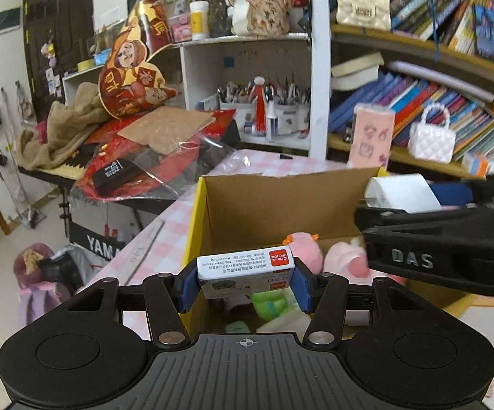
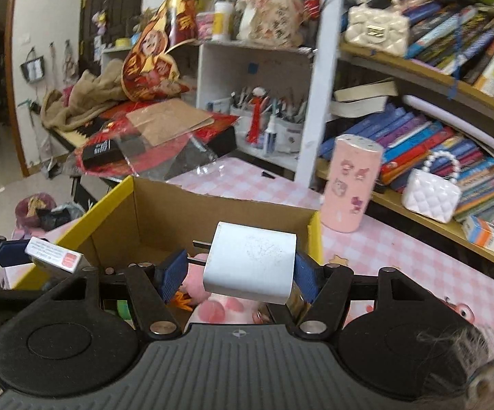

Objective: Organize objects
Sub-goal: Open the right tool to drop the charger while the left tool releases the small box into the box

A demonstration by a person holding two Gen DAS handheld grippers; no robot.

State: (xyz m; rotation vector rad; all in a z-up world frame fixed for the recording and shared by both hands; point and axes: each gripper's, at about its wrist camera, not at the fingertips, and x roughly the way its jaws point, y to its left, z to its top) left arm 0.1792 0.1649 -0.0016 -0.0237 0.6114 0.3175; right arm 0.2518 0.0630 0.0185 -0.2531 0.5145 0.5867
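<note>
An open cardboard box (image 1: 281,201) with yellow outer sides stands on the pink checked table. Pink plush toys (image 1: 306,253) and a green one (image 1: 269,302) lie inside it. My left gripper (image 1: 243,283) is shut on a small white staples box (image 1: 245,266) with a red label, held over the box's near edge. My right gripper (image 2: 243,273) is shut on a white charger plug (image 2: 252,263), its prongs pointing at the left pad, above the box's right part. Each gripper shows in the other's view: the staples box (image 2: 55,256) at left, the charger (image 1: 400,193) at right.
A pink cylinder holder (image 2: 352,184) stands on the table (image 2: 400,263) just right of the box. Behind it are shelves of books with a white quilted handbag (image 2: 431,194) and pen pots (image 2: 270,126). A cluttered keyboard (image 1: 76,167) lies at the left.
</note>
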